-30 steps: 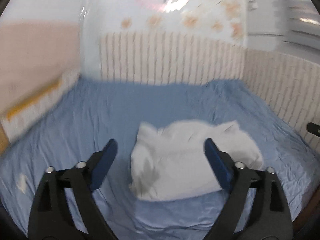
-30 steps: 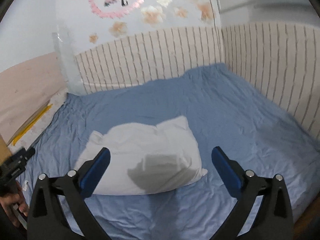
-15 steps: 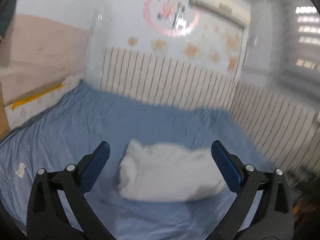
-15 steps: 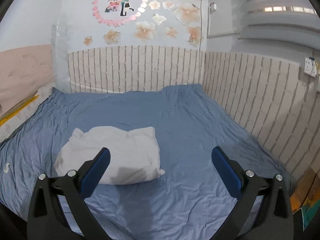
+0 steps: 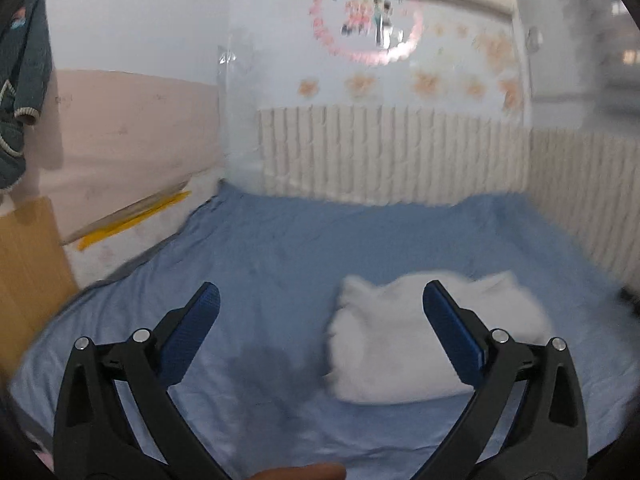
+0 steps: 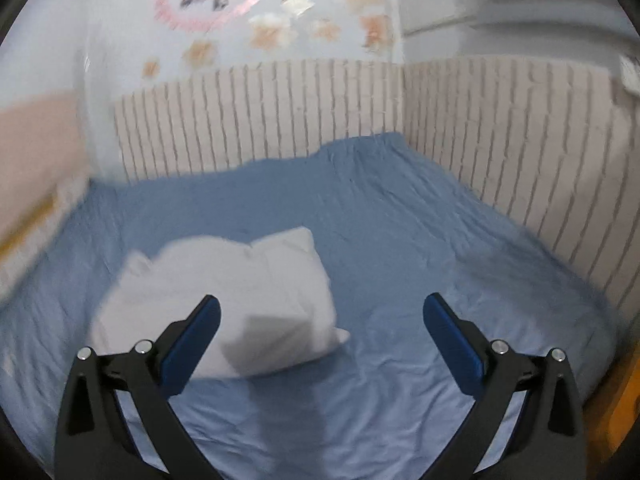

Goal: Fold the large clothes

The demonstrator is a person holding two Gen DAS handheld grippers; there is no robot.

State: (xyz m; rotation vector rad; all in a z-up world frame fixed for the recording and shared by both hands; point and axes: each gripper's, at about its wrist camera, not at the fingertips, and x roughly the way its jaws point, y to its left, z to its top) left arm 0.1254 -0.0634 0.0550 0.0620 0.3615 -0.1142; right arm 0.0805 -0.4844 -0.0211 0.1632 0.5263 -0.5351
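Left gripper [image 5: 320, 312] spread wide, nothing held, raised above the bed [image 5: 280, 264]. Right gripper [image 6: 322, 314] likewise wide apart and empty, also above the sheet. White bundle [image 5: 432, 336] lay folded on the blue sheet, ahead and right of the left claw, partly behind its right finger [image 5: 452, 336]; in the right view, ahead and left, behind the left finger [image 6: 192, 344]. Ribbed padding [image 6: 280, 116] lined 2 walls. Blurred flower decals [image 5: 364, 24] above. Dark jacket [image 5: 16, 80] hung far left.
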